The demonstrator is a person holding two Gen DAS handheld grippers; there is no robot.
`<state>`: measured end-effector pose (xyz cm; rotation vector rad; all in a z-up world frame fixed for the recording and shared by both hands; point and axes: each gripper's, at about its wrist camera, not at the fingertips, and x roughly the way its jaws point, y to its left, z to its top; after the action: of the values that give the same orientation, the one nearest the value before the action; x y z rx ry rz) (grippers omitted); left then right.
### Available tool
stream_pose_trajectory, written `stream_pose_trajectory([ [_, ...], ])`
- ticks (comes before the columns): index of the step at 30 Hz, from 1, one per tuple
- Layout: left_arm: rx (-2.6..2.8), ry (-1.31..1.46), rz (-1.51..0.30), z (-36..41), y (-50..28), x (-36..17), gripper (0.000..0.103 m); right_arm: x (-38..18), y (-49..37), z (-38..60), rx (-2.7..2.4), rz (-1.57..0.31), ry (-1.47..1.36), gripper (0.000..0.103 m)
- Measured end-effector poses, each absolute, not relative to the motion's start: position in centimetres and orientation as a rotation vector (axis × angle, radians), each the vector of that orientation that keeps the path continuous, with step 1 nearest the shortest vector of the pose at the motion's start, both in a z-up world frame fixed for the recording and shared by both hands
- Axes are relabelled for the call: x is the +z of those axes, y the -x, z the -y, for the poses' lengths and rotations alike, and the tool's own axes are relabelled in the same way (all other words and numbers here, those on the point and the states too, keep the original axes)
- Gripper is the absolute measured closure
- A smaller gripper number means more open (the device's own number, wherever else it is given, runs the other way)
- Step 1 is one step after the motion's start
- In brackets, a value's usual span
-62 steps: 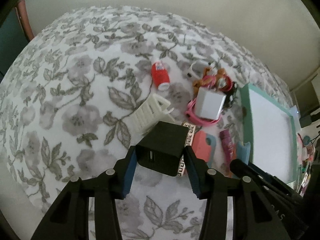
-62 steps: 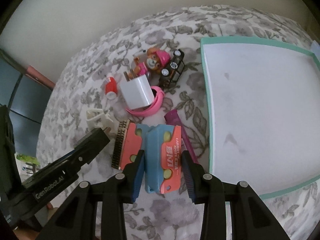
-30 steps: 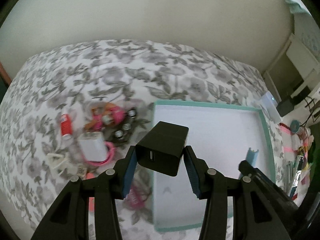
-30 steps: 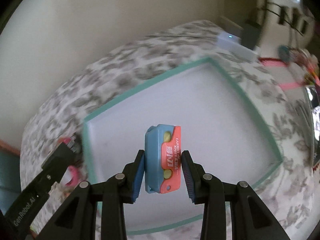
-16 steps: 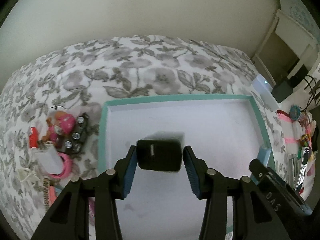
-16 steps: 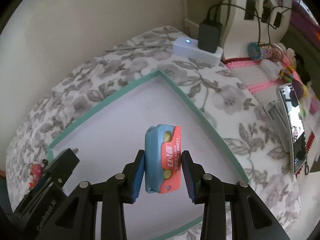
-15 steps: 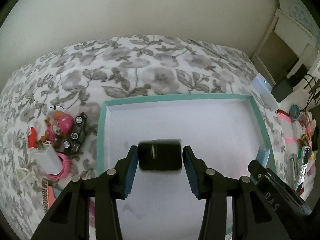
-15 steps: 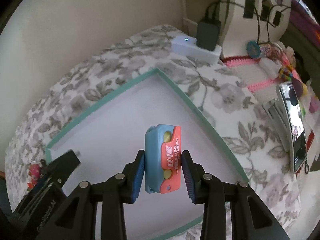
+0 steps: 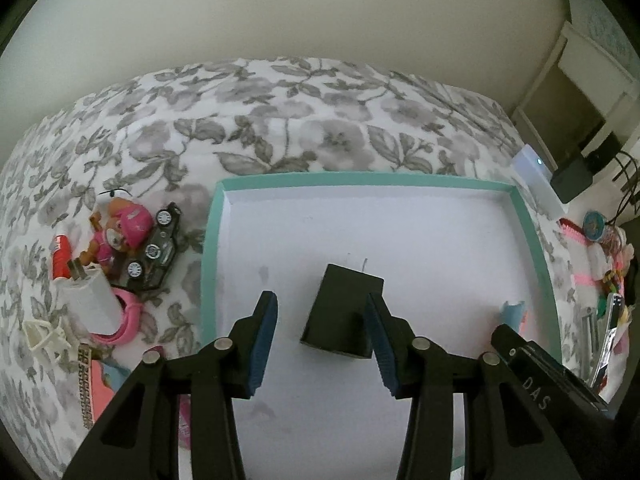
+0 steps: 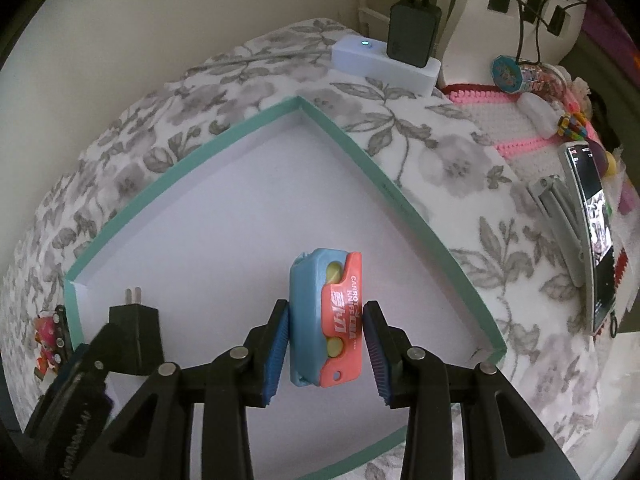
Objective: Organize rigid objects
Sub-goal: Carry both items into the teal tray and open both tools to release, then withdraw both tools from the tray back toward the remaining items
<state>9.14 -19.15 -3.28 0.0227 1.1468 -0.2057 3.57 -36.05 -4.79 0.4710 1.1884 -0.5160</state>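
Over the teal-rimmed tray on the floral bedspread, my left gripper stands released, the black charger resting on the tray floor against only one pad. My right gripper is opening around the blue-and-orange carrot knife, still between its pads above the tray's near-right corner.

Black charger dropped in tray.

tray: centre frame, on the bedspread
charger: in tray
toys: left of tray
knife: lower centre, in tray
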Motion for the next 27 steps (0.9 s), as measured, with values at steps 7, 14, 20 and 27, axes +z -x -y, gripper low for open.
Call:
stream_pose_trajectory([
  [7, -0.182, 0.006, -1.128, 18.1, -9.1, -2.0, 0.055, -3.5, -3.6, 35.4, -0.467, -1.152, -0.477, 0.036],
  [14, -0.141, 0.037, -1.09, 16.7, -9.3, -0.8, 0.032, -3.0, -3.8, 34.8, -0.419, -1.127, -0.488, 0.018],
  [20, -0.069, 0.048, -1.059, 15.2, -9.5, -0.4, 0.02, -2.6, -3.9, 34.2, -0.392, -1.102, -0.458, 0.005],
  [27, -0.028, 0.053, -1.07, 13.9, -9.8, -0.6, 0.001, -2.3, -4.1, 33.3, -0.374, -1.089, -0.397, 0.002],
])
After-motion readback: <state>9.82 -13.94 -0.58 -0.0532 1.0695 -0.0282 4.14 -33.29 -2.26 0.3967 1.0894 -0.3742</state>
